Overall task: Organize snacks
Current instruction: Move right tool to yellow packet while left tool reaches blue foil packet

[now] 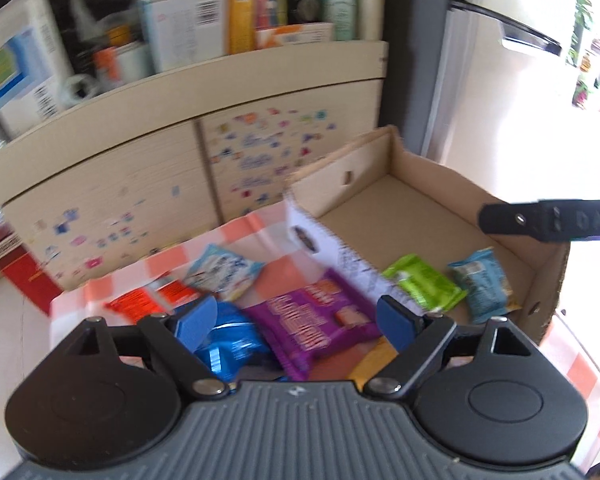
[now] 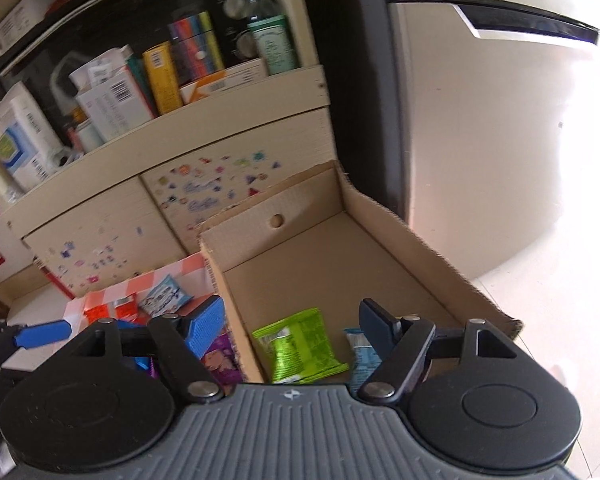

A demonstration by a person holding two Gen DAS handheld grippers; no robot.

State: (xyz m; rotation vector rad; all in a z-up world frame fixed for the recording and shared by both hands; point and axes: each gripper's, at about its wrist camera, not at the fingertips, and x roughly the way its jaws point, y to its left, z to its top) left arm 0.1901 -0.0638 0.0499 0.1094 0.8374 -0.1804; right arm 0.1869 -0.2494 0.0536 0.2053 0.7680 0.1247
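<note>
Several snack packets, print too blurred to read. Left to right: red packet [image 1: 140, 300], white-and-blue packet [image 1: 220, 272], blue packet [image 1: 232, 344] and purple packet [image 1: 316, 320] on an orange-checked cloth [image 1: 260, 224]. Left gripper [image 1: 296, 320] above them, jaws spread, nothing pinched. Cardboard box [image 2: 420, 240] alongside holds a green packet [image 2: 300, 344] and a teal packet [image 2: 364, 356]. Right gripper [image 2: 292, 328] over the box, jaws spread, empty. Behind: stickered cabinet [image 1: 140, 184], cluttered shelf, pale fridge [image 2: 480, 140].
</note>
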